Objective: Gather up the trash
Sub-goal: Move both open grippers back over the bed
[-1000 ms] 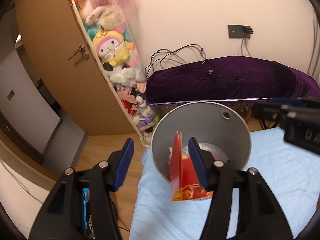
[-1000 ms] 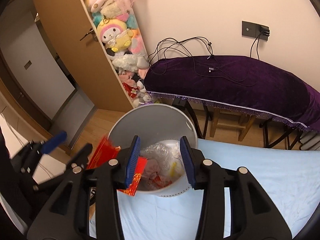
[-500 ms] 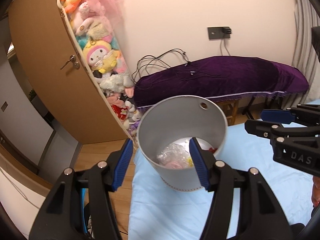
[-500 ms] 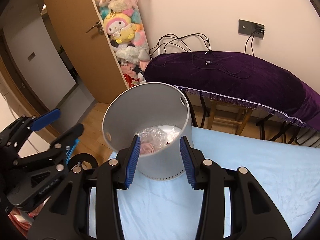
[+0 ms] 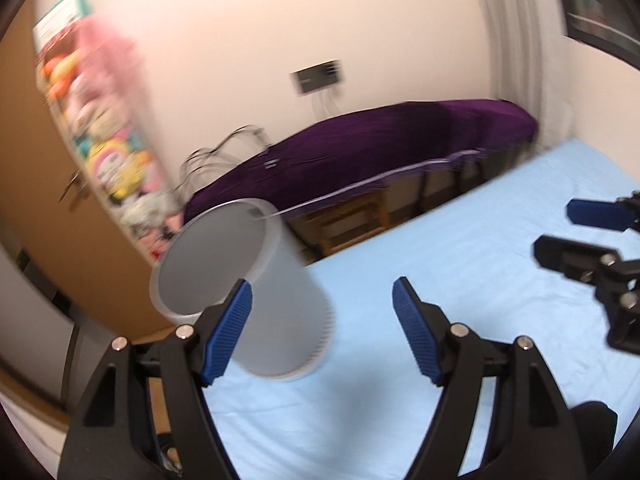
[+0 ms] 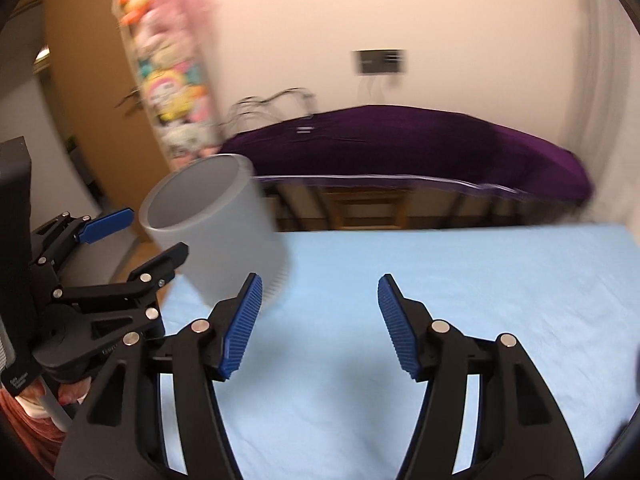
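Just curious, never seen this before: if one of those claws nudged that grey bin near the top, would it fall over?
Quite possibly. The grey bin is tall for its base and stands on a soft blue sheet, so a high push would likely tip it. Its thin plastic wall suggests it is light and would slide or rock easily.

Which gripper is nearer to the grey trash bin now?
Left. The left gripper has one finger overlapping the grey trash bin in its view; the right gripper is further along the blue sheet. Both jaws are opening, empty.
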The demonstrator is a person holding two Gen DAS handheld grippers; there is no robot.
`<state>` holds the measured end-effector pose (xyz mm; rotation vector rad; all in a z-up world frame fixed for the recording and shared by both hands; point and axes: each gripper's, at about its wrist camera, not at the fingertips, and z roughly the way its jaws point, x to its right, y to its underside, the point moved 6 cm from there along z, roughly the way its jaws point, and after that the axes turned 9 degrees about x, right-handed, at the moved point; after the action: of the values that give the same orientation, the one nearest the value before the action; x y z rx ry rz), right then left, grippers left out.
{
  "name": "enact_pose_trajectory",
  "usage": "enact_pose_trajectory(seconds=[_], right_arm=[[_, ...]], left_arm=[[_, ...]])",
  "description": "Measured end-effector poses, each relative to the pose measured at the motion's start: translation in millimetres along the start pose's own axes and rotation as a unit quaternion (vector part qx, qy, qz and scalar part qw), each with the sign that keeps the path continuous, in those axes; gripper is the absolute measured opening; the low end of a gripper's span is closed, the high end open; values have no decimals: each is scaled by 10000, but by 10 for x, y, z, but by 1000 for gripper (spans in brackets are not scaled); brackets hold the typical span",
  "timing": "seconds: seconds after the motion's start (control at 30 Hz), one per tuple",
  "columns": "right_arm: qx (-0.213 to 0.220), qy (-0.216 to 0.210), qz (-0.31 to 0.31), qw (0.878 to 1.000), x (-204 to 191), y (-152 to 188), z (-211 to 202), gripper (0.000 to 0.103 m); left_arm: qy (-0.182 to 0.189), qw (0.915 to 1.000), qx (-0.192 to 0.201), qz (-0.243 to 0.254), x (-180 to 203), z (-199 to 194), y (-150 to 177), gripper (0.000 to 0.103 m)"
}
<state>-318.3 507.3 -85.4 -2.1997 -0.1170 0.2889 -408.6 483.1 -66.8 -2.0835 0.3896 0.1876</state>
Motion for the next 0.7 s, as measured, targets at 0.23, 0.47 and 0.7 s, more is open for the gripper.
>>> enact_pose_trajectory(seconds=[0.23, 0.47, 0.7], right_arm=[[368, 1402, 607, 9876, 1262, 699, -1147, 58], [401, 2691, 1098, 9560, 2226, 1577, -2319, 58], [310, 3799, 1850, 9058, 3114, 2504, -3528, 58]], left_arm=[[1389, 9882, 310, 573, 1507, -306, -36, 73], [2575, 9536, 623, 1428, 3098, -900, 0, 73], [3550, 9075, 757, 2113, 4511, -1614, 166, 73]])
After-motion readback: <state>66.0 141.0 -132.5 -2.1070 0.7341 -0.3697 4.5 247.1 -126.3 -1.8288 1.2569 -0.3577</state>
